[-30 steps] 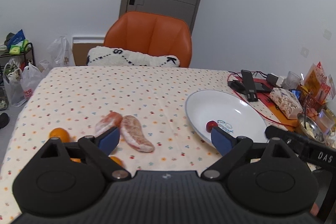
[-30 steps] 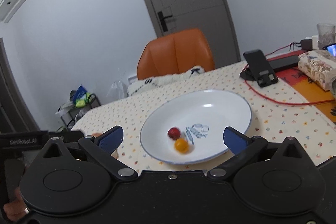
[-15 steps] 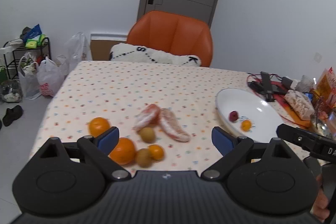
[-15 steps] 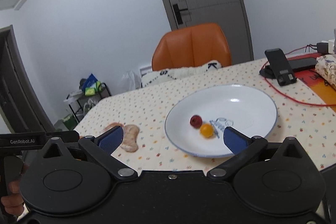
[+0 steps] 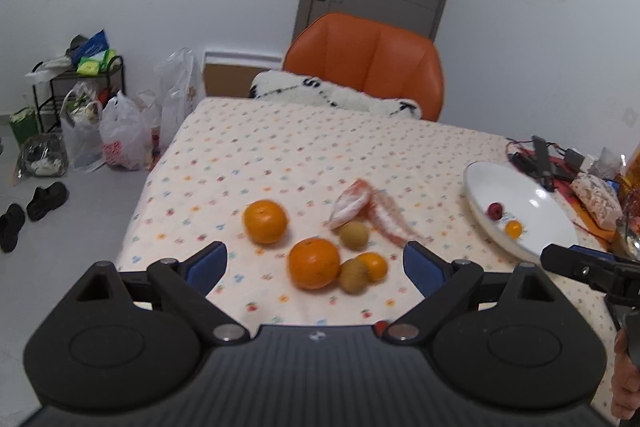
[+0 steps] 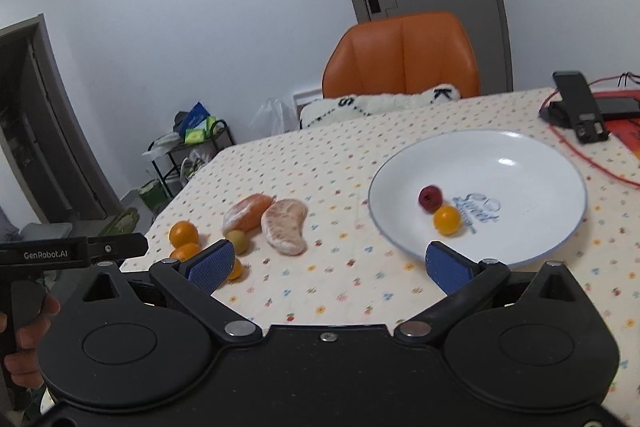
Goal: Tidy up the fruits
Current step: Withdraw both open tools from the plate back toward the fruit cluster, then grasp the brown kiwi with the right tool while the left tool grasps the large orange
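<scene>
**Both tools apart, fruit split between worktop and plate**

Your left tool (image 5: 315,263) hung above the worktop (image 5: 280,155) with its blue pads spread wide, nothing between them. Your right tool (image 6: 331,263) was spread wide too, also empty.

Left wrist view: loose fruit sat in a cluster just ahead of the tool. A large orange (image 5: 314,263) lay in the middle, and a second orange (image 5: 265,221) was at its 10 o'clock, near but apart. A small brown fruit (image 5: 354,235) was at the large orange's 2 o'clock, another brown fruit (image 5: 353,275) touched its 3 o'clock side, and a small orange fruit (image 5: 374,266) pressed against that one. Two peeled citrus segments (image 5: 370,211) lay at 12 to 1 o'clock of the cluster; this part was blurred.

The white plate (image 5: 532,227) sat at 3 o'clock of the cluster, well apart. It held a dark red fruit (image 5: 495,210) and a small orange one (image 5: 513,228), close together.

Right wrist view: the same plate (image 6: 520,163) was straight ahead, red fruit (image 6: 430,198) touching the orange one (image 6: 447,219) at its 5 o'clock. The segments (image 6: 284,227) lay at the plate's 9 o'clock. The left pad partly hid the cluster.

An orange chair (image 6: 402,55) stood at the far edge of the worktop. Your hand (image 6: 24,339) showed at the left edge, gripping the other handle.
</scene>
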`<state>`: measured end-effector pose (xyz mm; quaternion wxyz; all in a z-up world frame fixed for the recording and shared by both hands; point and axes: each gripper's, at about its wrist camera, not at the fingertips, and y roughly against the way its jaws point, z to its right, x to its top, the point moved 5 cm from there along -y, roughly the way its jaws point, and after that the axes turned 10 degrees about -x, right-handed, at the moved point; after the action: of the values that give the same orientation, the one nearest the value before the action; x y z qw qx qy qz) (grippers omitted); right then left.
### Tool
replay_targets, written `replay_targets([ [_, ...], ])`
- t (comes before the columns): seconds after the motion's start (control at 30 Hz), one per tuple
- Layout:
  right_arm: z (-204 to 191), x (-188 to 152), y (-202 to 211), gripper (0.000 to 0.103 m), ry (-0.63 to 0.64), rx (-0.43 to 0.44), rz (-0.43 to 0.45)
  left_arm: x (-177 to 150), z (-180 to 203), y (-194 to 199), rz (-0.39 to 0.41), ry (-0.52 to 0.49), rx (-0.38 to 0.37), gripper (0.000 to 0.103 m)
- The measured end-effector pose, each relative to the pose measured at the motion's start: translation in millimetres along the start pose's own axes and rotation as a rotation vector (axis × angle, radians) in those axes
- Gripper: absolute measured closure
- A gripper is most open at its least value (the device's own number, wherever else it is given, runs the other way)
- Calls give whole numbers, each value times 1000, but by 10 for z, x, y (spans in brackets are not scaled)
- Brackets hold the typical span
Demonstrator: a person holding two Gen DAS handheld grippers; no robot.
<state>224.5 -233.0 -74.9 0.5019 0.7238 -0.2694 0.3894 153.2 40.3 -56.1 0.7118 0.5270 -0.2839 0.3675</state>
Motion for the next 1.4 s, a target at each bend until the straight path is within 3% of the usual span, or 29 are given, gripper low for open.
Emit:
replay_targets([
  [0.47, -500, -92, -194, 4, 108, 56, -61, -103, -378, -87, -12, 68, -23, 14],
  [0.77, -751, -153, -335, 39, 126, 131, -130, -99, -389, -224, -35, 70, -74, 36],
  [0.9, -853, -175, -398, 62, 132, 175, -166, -108, -394, -273, -45, 80, -86, 43],
  [1.1, -1030, -177, -487, 67, 154, 230, -189, -118, -413, -343, -49, 90, -85, 45],
  [1.4, -1229, -207, -690, 71, 199, 234, -227, -93, -486, -355, -47, 106, -89, 48],
])
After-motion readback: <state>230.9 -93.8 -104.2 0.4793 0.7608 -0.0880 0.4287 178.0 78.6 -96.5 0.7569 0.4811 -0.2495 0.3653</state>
